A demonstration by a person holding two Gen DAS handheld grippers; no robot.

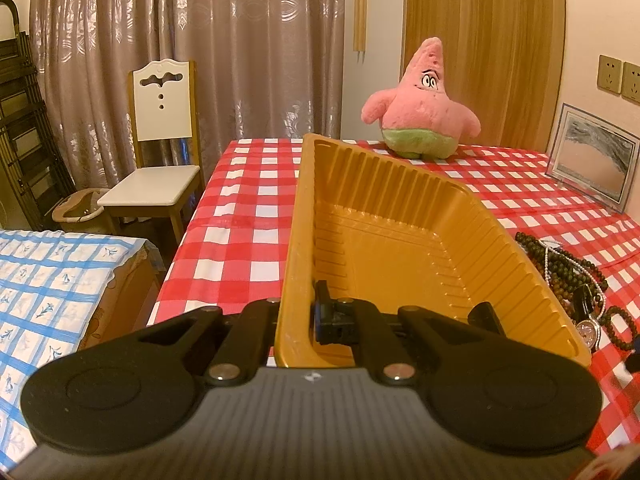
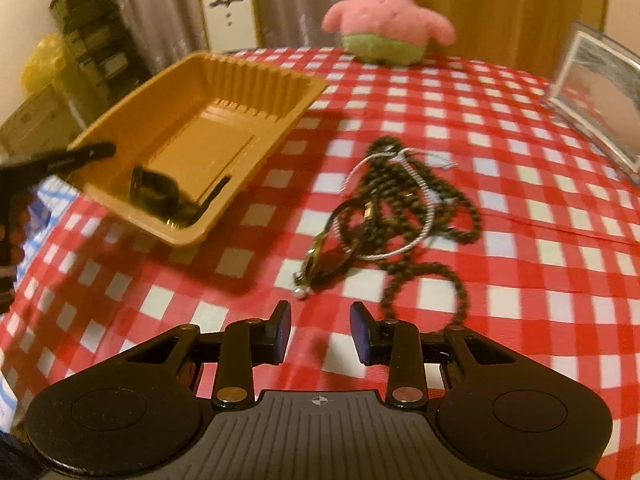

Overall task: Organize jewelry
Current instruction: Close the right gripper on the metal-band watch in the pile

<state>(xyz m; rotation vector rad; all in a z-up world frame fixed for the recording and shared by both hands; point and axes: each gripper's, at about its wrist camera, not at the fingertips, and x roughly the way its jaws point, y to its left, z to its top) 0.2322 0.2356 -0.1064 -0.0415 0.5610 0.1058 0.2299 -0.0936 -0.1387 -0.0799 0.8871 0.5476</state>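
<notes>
On the far left, beyond the table edge: bed with blue-checked cover [image 1: 48, 280], white chair [image 1: 160, 152] against the curtain. Left gripper [image 1: 296, 320] clamped on the near-left wall of the yellow tray [image 1: 400, 216], one of the jaws outside the wall, the other inside; tray tilted, lifted at the gripper side. Seen from the right wrist view, same yellow tray [image 2: 224, 92] at the left part of the table [image 2: 520, 280] covered with red-and-white check cloth, dark band-like item [image 2: 156, 190] lying inside near the front corner, kind not clear because of blur. To the right of the tray, apart from it: jewelry pile [image 2: 404, 208] on the cloth, tangled dark bead strings, one silver ring-shaped bracelet [image 2: 420, 216], one small watch-like piece at the near end. Nearest to the camera, right gripper [image 2: 320, 330] with jaws apart, holding nothing, just before the pile, above the cloth. Behind, pink plush toy [image 2: 384, 20] at the far edge; at the far right, picture frame [image 2: 592, 92] standing upright.
</notes>
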